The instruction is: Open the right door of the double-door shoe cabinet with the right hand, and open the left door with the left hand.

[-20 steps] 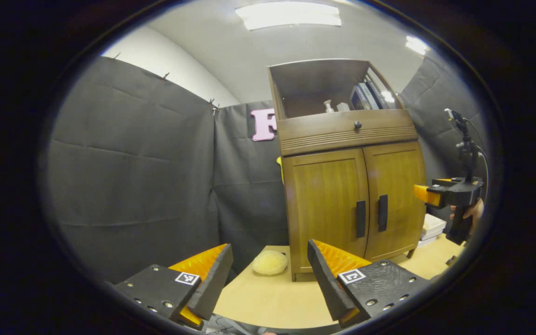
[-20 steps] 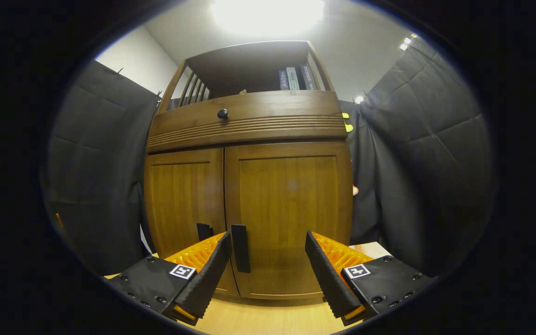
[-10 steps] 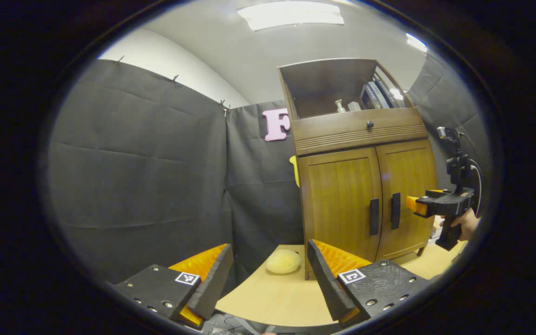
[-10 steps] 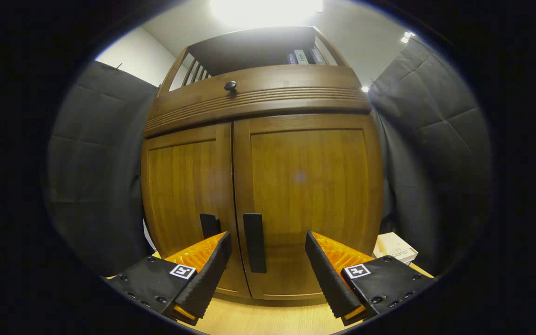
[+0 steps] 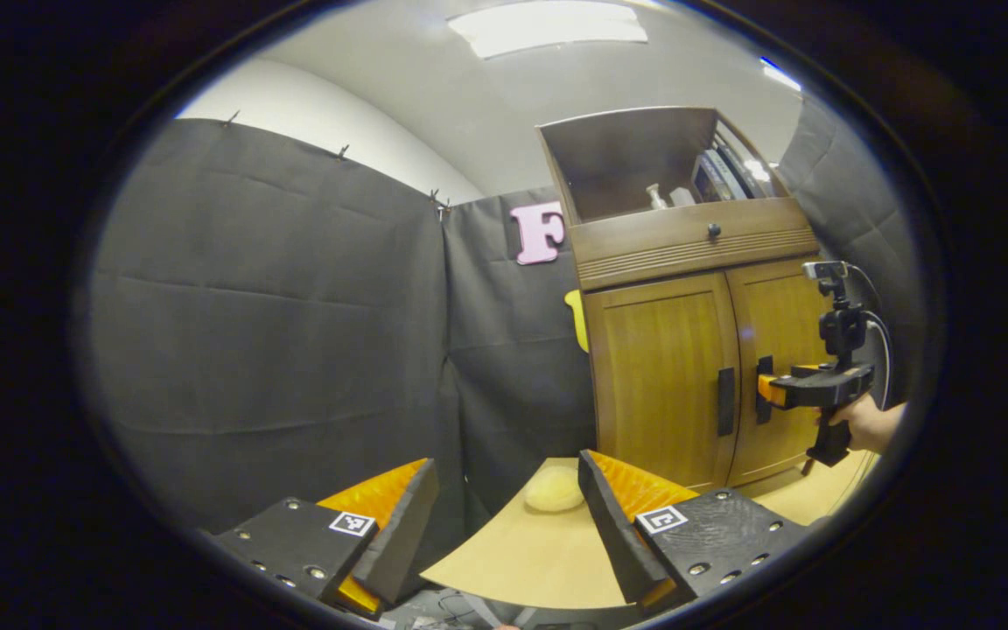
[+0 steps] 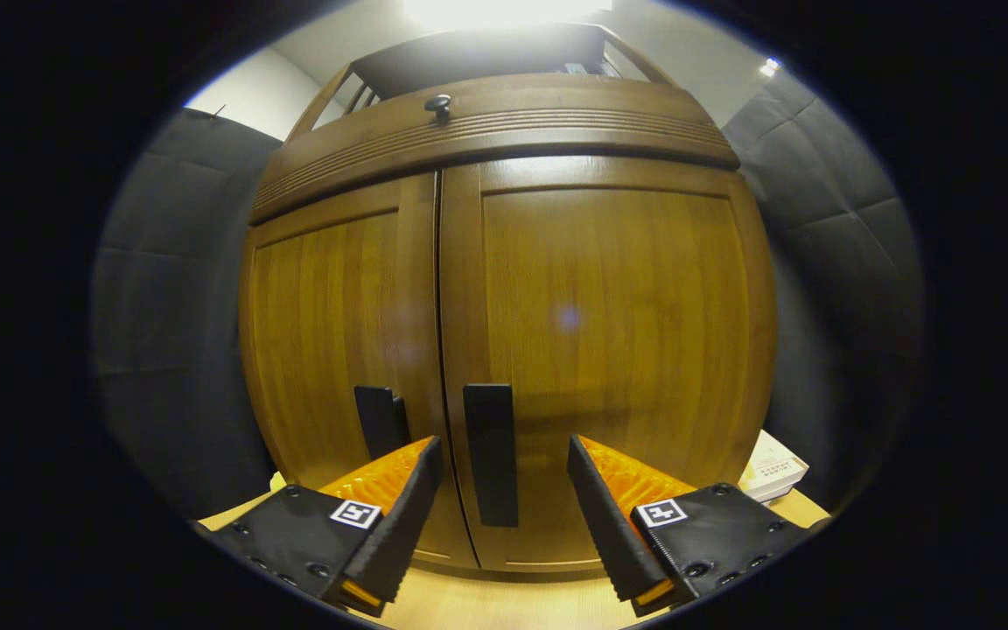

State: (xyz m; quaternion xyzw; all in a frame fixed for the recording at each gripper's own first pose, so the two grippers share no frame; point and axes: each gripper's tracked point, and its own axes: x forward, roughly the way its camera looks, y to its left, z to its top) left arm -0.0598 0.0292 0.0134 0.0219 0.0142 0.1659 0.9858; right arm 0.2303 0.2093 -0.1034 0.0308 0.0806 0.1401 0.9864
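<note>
The right tongs [image 6: 504, 516] stand spread apart just in front of the shoe cabinet [image 6: 504, 289], with the right door's handle [image 6: 491, 453] lying in the gap between the two fingers; whether either finger touches it cannot be told. The right door [image 6: 609, 350] is closed, and the left door [image 6: 338, 332], just left of these tongs, is closed too, its handle [image 6: 379, 422] above the left finger. Over both doors runs a ribbed drawer front with a small dark knob [image 6: 438, 103]. Beneath the tongs lies a pale wooden counter [image 6: 504, 608], and to their right, beside the cabinet's foot, a stack of light boxes [image 6: 775, 472] rests on it.

The left tongs [image 5: 504, 525] are held well back from the cabinet [image 5: 688, 350], also spread wide and holding nothing. Ahead and to their right stands the cabinet on the counter [image 5: 521, 560], both doors closed, an open shelf on top holding a small white bottle [image 5: 654, 194] and some upright flat items. In the left gripper view the right tongs [image 5: 765, 390] reach the right door's handle, held by a hand [image 5: 863, 424]. A round, pale yellow fluffy thing [image 5: 554, 488] lies on the counter just ahead of the left tongs, near the cabinet's left foot. Black cloth walls hang left and behind, under a white ceiling with a light panel [image 5: 548, 24].
</note>
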